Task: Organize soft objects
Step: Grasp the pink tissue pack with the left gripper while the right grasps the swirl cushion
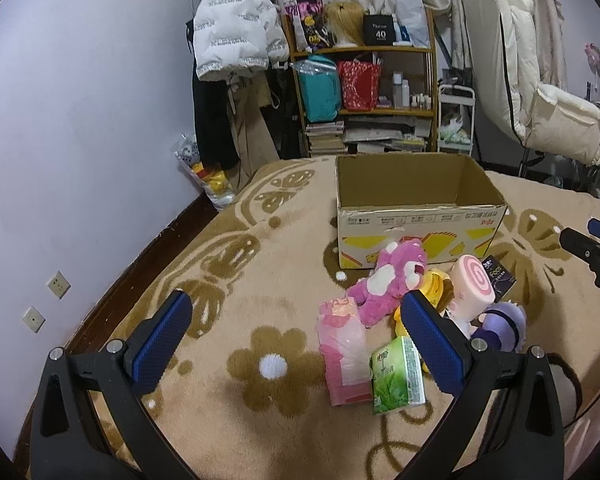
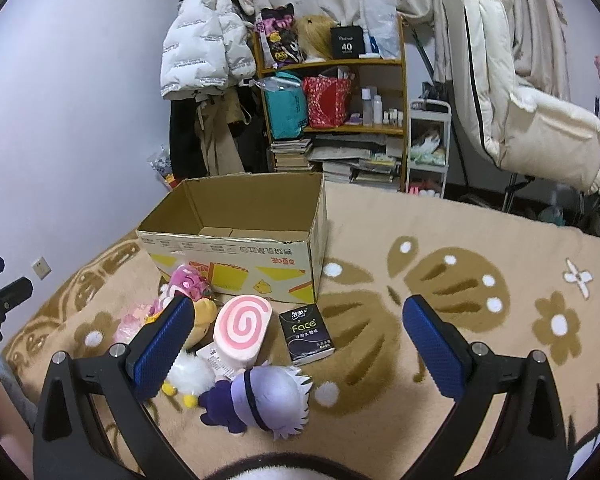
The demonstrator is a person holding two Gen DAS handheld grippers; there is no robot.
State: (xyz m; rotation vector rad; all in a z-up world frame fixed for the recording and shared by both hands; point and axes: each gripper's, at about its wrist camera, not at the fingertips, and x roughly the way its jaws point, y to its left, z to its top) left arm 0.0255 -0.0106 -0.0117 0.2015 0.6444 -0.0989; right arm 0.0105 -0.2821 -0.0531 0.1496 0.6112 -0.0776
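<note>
An open cardboard box (image 1: 416,220) stands on the beige blanket; it also shows in the right wrist view (image 2: 236,268). In front of it lie a pink plush bear (image 1: 388,284), a pink swirl roll plush (image 2: 240,330), a purple-haired doll (image 2: 264,396), a white and yellow plush (image 2: 188,380), a black tissue pack (image 2: 310,334), a pink tissue pack (image 1: 342,352) and a green tissue pack (image 1: 398,376). My left gripper (image 1: 296,344) is open above the blanket, left of the pile. My right gripper (image 2: 300,348) is open above the black pack and doll.
A wooden shelf (image 1: 364,80) with bags and books stands behind the bed, a white jacket (image 1: 232,28) hangs to its left, a padded chair (image 1: 540,92) is at the right. The blanket (image 2: 480,280) spreads to the right of the box.
</note>
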